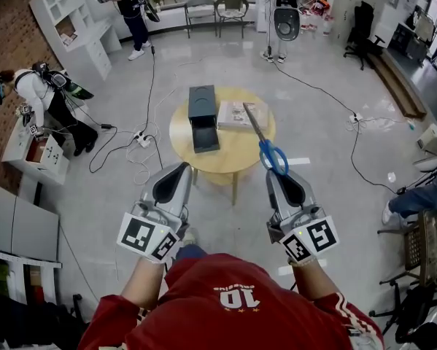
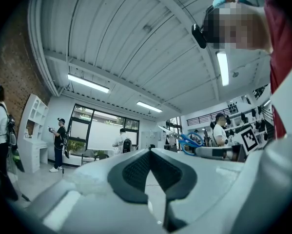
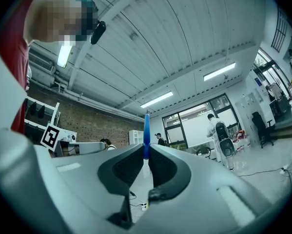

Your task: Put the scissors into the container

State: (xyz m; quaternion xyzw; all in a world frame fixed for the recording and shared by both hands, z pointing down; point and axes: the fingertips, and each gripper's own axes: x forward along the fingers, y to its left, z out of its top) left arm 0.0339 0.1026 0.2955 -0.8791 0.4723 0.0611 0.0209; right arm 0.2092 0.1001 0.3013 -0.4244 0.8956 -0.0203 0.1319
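Observation:
Blue-handled scissors (image 1: 273, 156) are clamped in my right gripper (image 1: 276, 170), their blades reaching up and left over the round wooden table (image 1: 236, 155). In the right gripper view the blue handle (image 3: 146, 130) stands upright between the jaws of my right gripper (image 3: 146, 147). The dark container (image 1: 202, 108) stands on the table's left half with its drawer (image 1: 206, 137) pulled out toward me. My left gripper (image 1: 182, 169) hovers before the table's near left edge, shut and empty. In the left gripper view, beyond my left gripper (image 2: 149, 151), the scissors (image 2: 187, 139) show at the right.
A book (image 1: 240, 115) lies on the table beside the container, under the scissor blades. Cables and a power strip (image 1: 141, 138) trail over the floor left of the table. One person crouches at the left (image 1: 47, 97), another stands at the back (image 1: 134, 6). Chairs (image 1: 217, 7) line the far wall.

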